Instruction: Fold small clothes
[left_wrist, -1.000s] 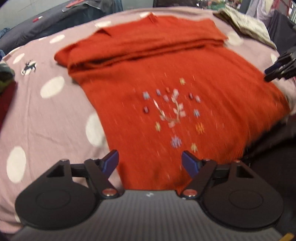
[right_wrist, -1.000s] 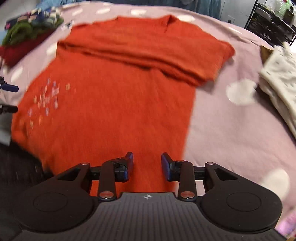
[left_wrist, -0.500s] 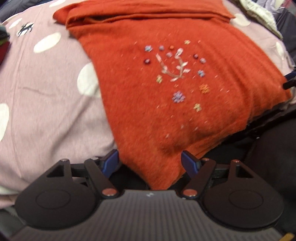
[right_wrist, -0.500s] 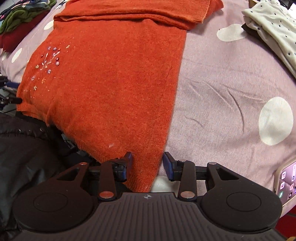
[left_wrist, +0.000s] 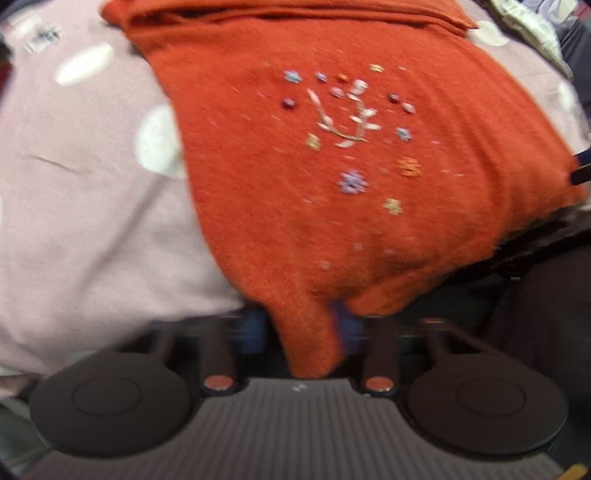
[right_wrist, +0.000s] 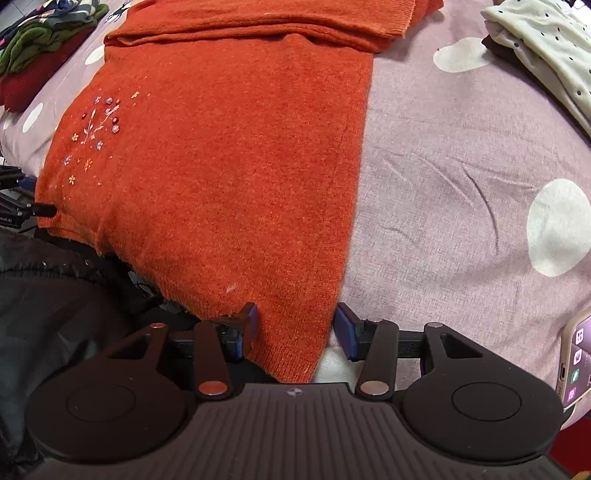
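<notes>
An orange sweater (left_wrist: 332, 206) with small embroidered flowers lies flat on a lilac bedspread (left_wrist: 92, 221) with white dots, its sleeves folded across the top. My left gripper (left_wrist: 301, 328) points down at the hem's left corner; its jaws are closing and the blurred blue pads pinch the bunched corner. In the right wrist view the sweater (right_wrist: 229, 166) reaches down to my right gripper (right_wrist: 295, 328). Its jaws are opening, and the hem's right corner lies loose between the fingers. The left gripper's fingertips (right_wrist: 22, 199) show at that view's left edge.
A pile of green and red clothes (right_wrist: 37, 48) sits at the far left, and a white dotted garment (right_wrist: 546, 48) at the far right. A phone (right_wrist: 576, 362) lies at the bedspread's (right_wrist: 461, 184) near right edge. A person's dark clothing (right_wrist: 48, 295) fills the lower left.
Both grippers came down and in toward the sweater's hem. The left jaws went from wide apart to closed over the left corner. The right jaws spread wider around the right corner.
</notes>
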